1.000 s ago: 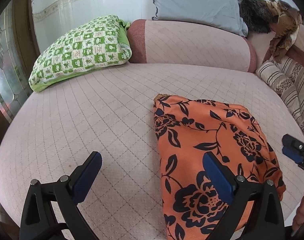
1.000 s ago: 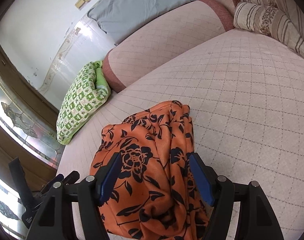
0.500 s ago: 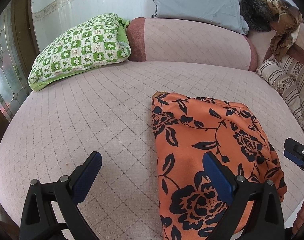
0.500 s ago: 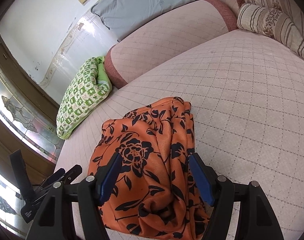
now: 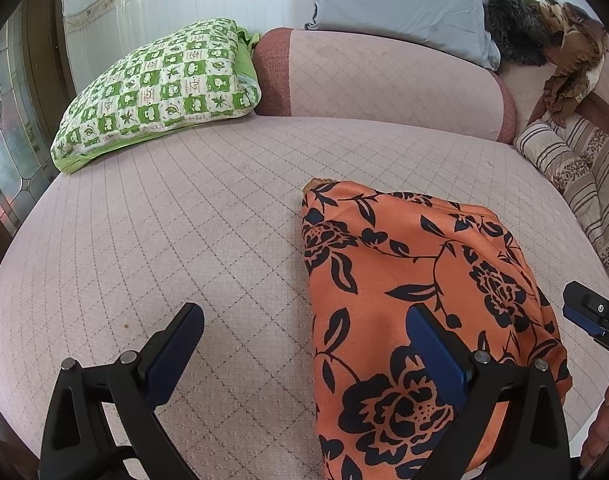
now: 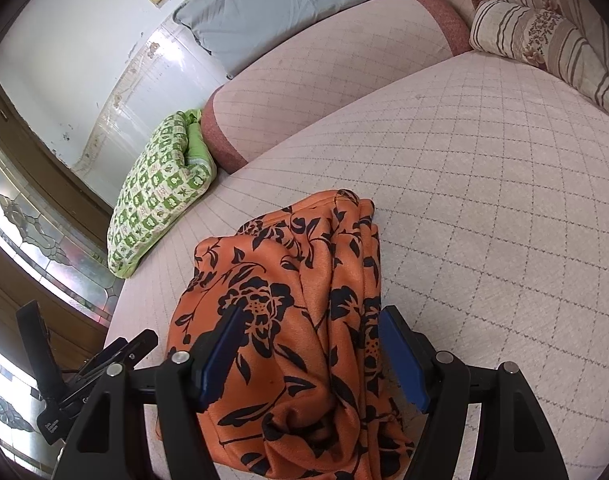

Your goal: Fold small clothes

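While the orange floral garment (image 5: 420,300) lies bunched on the quilted pink bed (image 5: 164,232), the left gripper (image 5: 304,344) hangs with jaws wide, one finger above the cloth's edge. The right gripper (image 6: 310,344) straddles the bundle, jaws wide too; its pads seem clear of the fabric.
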`<state>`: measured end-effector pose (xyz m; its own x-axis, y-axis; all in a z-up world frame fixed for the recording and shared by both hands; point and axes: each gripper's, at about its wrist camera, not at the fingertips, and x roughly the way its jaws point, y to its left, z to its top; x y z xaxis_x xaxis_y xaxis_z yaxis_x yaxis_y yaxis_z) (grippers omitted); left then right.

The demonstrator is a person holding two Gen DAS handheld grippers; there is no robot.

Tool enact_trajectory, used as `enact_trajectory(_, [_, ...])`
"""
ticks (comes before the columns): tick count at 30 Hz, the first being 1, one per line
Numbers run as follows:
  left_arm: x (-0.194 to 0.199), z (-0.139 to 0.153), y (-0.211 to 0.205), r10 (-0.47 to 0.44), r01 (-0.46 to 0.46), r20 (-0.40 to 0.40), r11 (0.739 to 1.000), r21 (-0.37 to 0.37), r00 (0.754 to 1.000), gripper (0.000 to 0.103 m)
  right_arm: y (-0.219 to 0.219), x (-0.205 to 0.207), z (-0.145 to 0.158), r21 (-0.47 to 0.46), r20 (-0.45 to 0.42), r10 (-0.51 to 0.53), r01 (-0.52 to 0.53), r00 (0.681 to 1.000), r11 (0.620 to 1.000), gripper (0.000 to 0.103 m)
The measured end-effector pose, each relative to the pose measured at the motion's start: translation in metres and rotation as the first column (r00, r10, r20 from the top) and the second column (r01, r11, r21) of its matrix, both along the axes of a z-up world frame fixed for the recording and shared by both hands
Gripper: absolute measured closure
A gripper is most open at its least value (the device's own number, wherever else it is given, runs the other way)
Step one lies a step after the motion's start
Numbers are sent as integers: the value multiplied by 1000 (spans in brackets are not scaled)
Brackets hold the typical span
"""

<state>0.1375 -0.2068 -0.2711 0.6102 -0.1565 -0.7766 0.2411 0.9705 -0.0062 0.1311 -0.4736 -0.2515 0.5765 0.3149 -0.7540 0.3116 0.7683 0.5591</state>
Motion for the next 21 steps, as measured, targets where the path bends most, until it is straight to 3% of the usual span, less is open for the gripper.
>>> enact_trajectory(21, [1,-5,-2,1,-1,-8,1000,2,1000,2,1,0,0,-1,1,0,0,1000,1000,30])
